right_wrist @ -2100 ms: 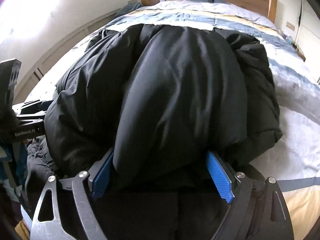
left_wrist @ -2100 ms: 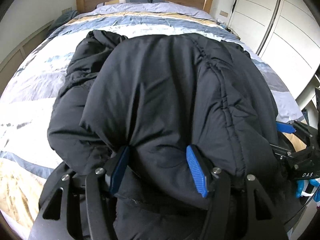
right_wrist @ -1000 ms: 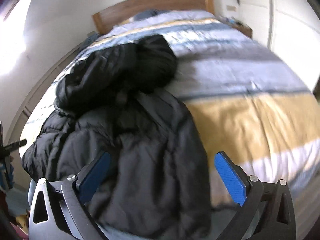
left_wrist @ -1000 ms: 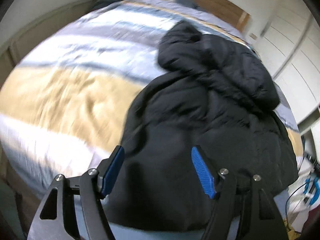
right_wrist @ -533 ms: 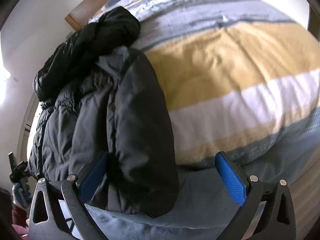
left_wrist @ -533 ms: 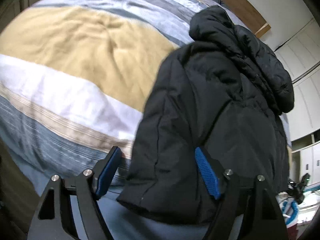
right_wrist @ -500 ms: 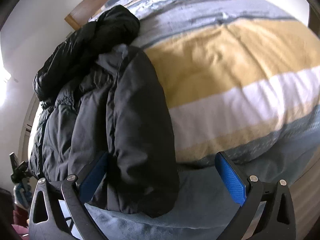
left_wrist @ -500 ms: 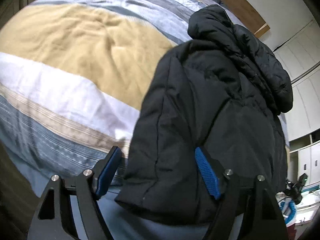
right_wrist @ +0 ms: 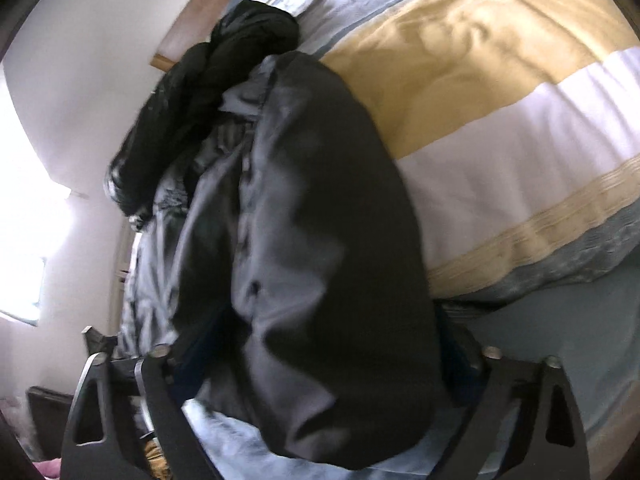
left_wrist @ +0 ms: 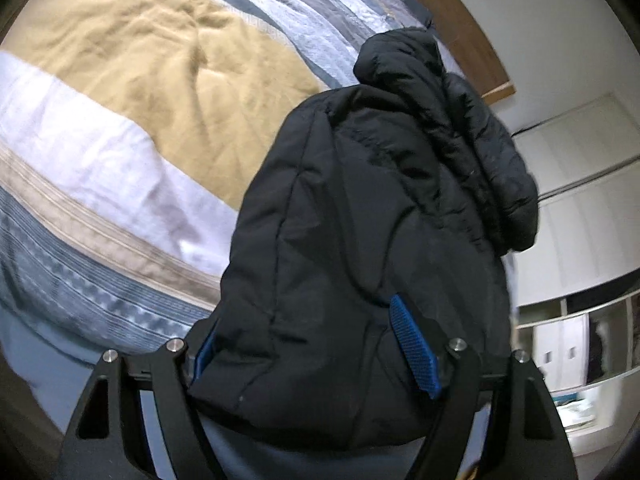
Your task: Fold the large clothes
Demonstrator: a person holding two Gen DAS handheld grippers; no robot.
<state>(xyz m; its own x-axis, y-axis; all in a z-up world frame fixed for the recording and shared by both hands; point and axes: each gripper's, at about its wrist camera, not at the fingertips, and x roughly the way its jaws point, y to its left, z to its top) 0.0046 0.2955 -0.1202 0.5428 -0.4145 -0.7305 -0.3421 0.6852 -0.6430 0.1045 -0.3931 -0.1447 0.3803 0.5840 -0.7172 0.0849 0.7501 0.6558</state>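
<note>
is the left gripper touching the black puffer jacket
Touching: the left wrist view shows the black puffer jacket bulging between the left gripper fingers, pressed against both blue pads.

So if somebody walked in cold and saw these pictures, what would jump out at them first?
A bulky black puffer jacket fills the middle of both views, lying along the edge of the bed with its near end bunched between the blue pads of the left tool and the right tool. Beside it spreads the striped duvet, with a broad tan band.

striped duvet [left_wrist: 120,128], wooden headboard [left_wrist: 452,28], white wardrobe [left_wrist: 580,184]
</note>
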